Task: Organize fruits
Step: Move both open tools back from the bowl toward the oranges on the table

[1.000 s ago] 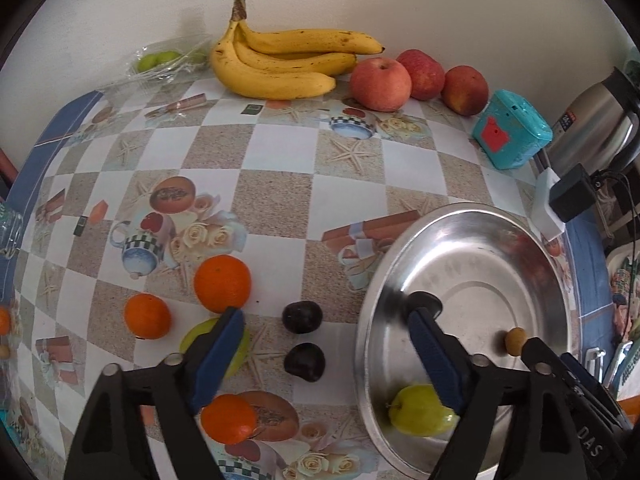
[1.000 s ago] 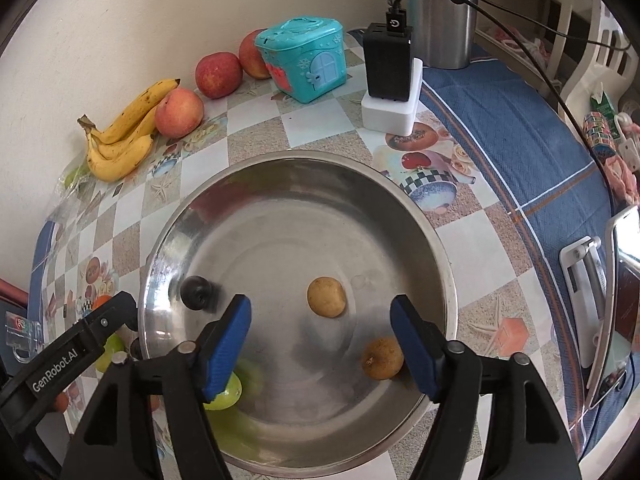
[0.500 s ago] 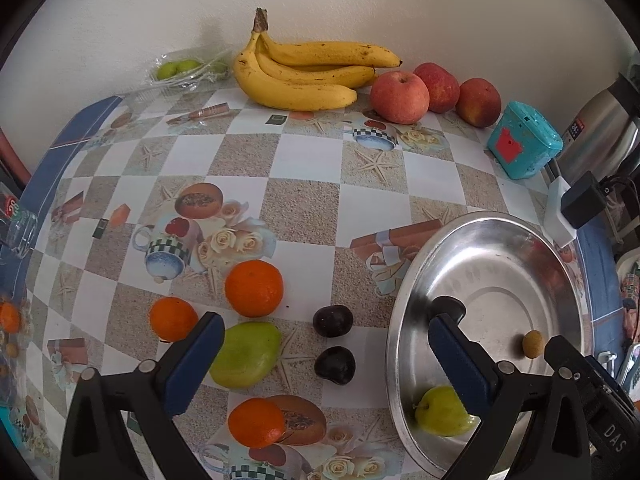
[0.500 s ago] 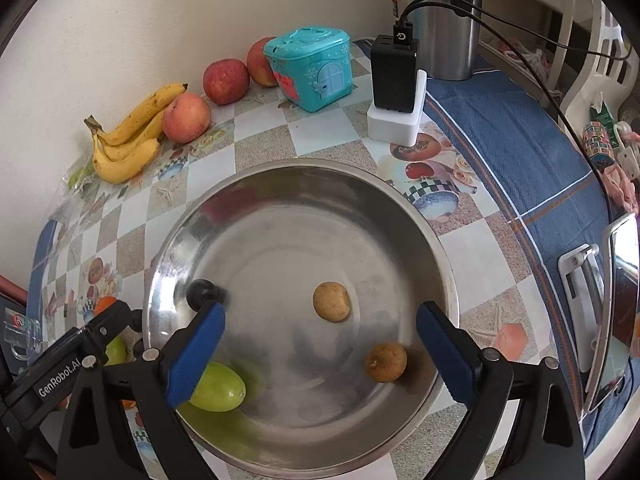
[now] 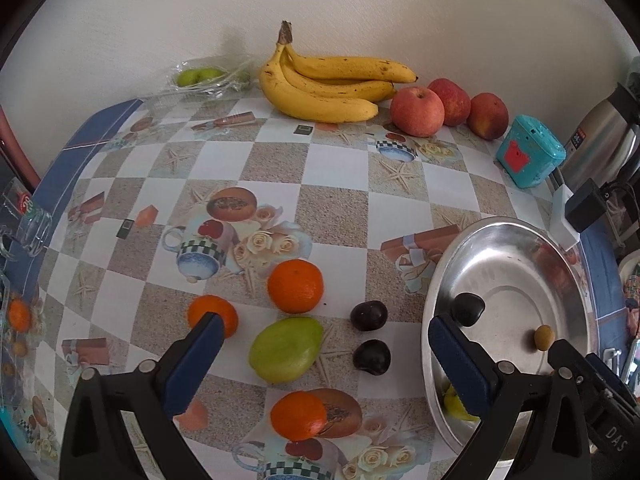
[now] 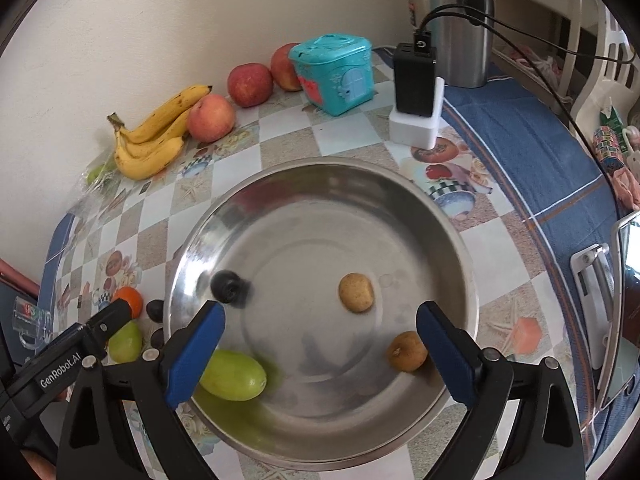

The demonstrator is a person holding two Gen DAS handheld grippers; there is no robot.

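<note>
Both pairs of fingers [image 5: 216, 344] [image 6: 438, 332] gape empty: three oranges [image 5: 295, 286], two plums [image 5: 368, 315], one mango [image 5: 286, 349] between the left; four fruits in the bowl [image 6: 440, 216] between the right.

I see the basin [image 6: 460, 240] on the worktop [image 5: 340, 168], holding four fruits. To its left lie oranges [image 5: 295, 286] and plums [image 5: 369, 315]; bananas [image 5: 328, 88] and apples [image 5: 417, 111] sit behind, against the wall.

Domestic kitchen or dining corner. A desk [image 5: 336, 168] against a plain wall carries a printed teacup-and-seashell oilcloth, bananas [image 5: 328, 84], apples [image 5: 417, 111], a steel basin [image 6: 448, 240], a thermos jug [image 6: 460, 20] and a plugged-in charger [image 6: 416, 76].
</note>
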